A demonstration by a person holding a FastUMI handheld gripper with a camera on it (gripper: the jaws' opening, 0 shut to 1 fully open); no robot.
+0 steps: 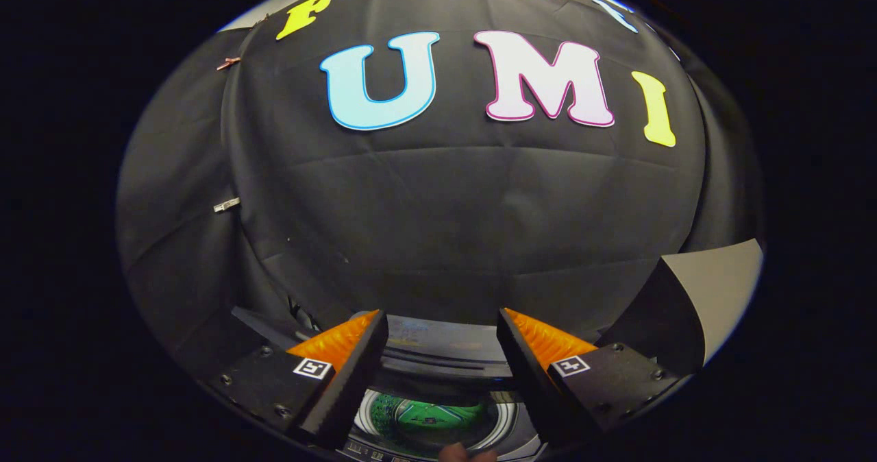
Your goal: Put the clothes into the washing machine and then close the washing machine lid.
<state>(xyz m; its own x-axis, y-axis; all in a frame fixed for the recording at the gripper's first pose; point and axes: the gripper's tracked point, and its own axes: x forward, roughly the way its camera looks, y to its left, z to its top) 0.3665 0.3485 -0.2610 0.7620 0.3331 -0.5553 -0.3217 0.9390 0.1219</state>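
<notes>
My gripper (pixel 442 325) is open, with nothing between its two fingers, and it hovers above the washing machine (pixel 438 356). Below and between the fingers I look down into the machine's round drum opening, where a green garment (pixel 431 417) lies inside. The dark back edge of the machine top runs across just beyond the fingertips. A small part of a hand (pixel 466 454) shows at the near rim of the drum opening.
The black cloth wall (pixel 445 208) rises close behind the machine. A dark grey panel (pixel 692 297), standing upright and tilted, sits to the right of the right finger. Two small clips (pixel 226 205) hold the cloth at the left.
</notes>
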